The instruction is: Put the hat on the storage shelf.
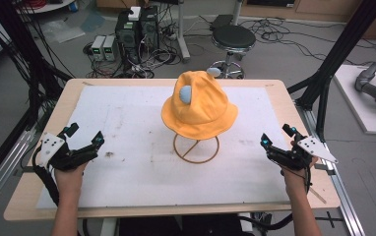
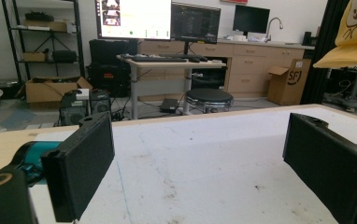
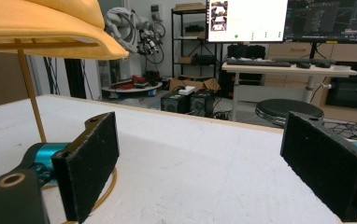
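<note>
The table (image 1: 38,196), under a white mat (image 1: 127,162), bears an orange hat (image 1: 199,105) on a wire stand (image 1: 196,150) at its middle. The high view shows a pale blue ear on the hat's crown; the left gripper view shows a printed face instead. The hat sits between the 2 tools, well apart from each. The left gripper (image 1: 83,133) and right gripper (image 1: 275,135) both have jaws spread wide, holding nothing.

One yellow bucket hat (image 1: 199,109) is seen, set on one wire stand (image 1: 196,148). Two pale blue ears (image 1: 186,94) are counted on the hat. Two tools are held, the left tool (image 1: 84,136) and the right tool (image 1: 276,136). One desk (image 1: 284,93) is counted.
</note>
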`<state>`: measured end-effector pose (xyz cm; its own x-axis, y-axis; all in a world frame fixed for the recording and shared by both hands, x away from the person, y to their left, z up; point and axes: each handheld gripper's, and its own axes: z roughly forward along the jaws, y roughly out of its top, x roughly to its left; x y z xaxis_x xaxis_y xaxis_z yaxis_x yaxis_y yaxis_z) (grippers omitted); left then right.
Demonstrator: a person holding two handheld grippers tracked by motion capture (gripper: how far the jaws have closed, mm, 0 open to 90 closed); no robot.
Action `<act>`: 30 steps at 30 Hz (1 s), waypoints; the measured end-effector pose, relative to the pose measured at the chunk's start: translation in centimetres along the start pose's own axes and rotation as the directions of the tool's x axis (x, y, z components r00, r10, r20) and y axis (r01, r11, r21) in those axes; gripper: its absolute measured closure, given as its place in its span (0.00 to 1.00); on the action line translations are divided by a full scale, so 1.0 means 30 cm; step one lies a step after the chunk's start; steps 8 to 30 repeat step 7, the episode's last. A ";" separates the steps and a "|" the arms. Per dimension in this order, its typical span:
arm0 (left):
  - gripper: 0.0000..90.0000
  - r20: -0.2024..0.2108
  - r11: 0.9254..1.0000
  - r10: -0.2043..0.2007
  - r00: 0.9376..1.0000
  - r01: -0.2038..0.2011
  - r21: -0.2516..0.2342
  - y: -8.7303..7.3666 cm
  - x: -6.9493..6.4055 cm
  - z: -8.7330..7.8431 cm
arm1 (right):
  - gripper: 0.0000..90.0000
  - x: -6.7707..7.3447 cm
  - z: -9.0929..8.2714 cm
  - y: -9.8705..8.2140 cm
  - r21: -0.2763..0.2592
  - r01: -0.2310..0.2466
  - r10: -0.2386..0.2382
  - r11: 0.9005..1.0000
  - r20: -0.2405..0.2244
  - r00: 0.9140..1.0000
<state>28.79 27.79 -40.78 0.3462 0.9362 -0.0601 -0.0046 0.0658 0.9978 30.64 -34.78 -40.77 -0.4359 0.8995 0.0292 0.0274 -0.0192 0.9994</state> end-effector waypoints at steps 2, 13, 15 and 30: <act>0.10 0.000 1.000 -0.001 1.000 0.001 -0.001 0.000 0.000 0.000 | 0.13 -0.001 0.000 0.000 -0.006 -0.001 0.001 1.000 0.001 1.000; 0.10 0.003 1.000 0.001 1.000 -0.001 0.000 0.000 0.001 -0.001 | 0.13 -0.003 -0.003 0.001 -0.016 -0.004 0.004 1.000 0.005 1.000; 0.10 0.003 1.000 0.001 1.000 -0.001 0.000 0.000 0.001 -0.001 | 0.13 -0.003 -0.003 0.001 -0.016 -0.004 0.004 1.000 0.005 1.000; 0.10 0.003 1.000 0.001 1.000 -0.001 0.000 0.000 0.001 -0.001 | 0.13 -0.003 -0.003 0.001 -0.016 -0.004 0.004 1.000 0.005 1.000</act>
